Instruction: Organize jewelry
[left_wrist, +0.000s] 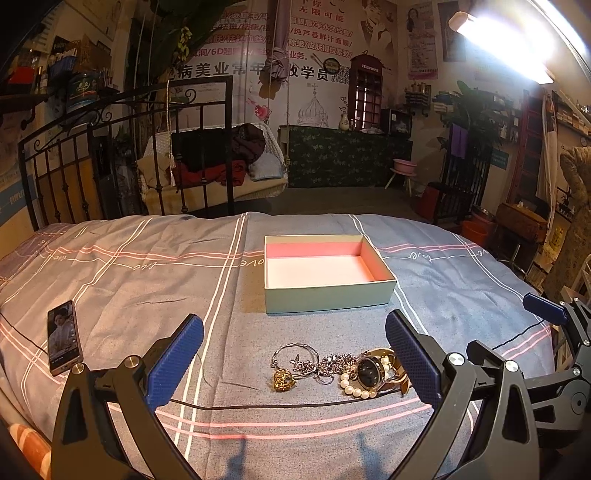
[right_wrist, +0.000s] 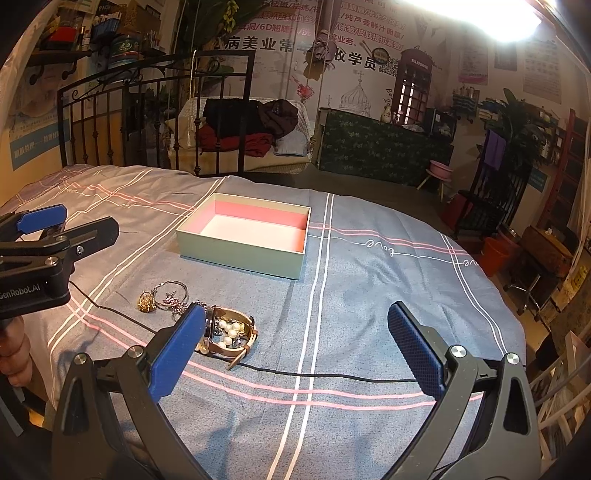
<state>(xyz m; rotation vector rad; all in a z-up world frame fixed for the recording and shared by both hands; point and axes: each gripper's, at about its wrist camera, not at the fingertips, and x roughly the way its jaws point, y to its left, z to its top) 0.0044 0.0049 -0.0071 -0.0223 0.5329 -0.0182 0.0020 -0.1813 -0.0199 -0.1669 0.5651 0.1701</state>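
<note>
On the bed (left_wrist: 122, 280) (grey-blue cover w/ pink and white lines) sits the box (left_wrist: 325, 295), open-topped, pale green outside, pink walls and a white floor inside, nothing in it. Near side of it, apart from it, lies the jewelry pile (left_wrist: 340, 369): a watch (left_wrist: 369, 373) w/ dark dial and tan strap, a pearl bracelet (left_wrist: 354, 387) touching it, tangled silver chains (left_wrist: 328, 363), a thin bangle (left_wrist: 291, 350), a gold heart pendant (left_wrist: 283, 380) at the left end. A black cable (left_wrist: 258, 405) runs across the cover just in front of the pile. Phone (left_wrist: 63, 336) lies far left, screen lit.

Left gripper (left_wrist: 295, 362): fingers spread wide either side of the pile, holding nothing. Right gripper (right_wrist: 295, 350): also spread wide, empty, the pile by its left finger (right_wrist: 177, 350).
</note>
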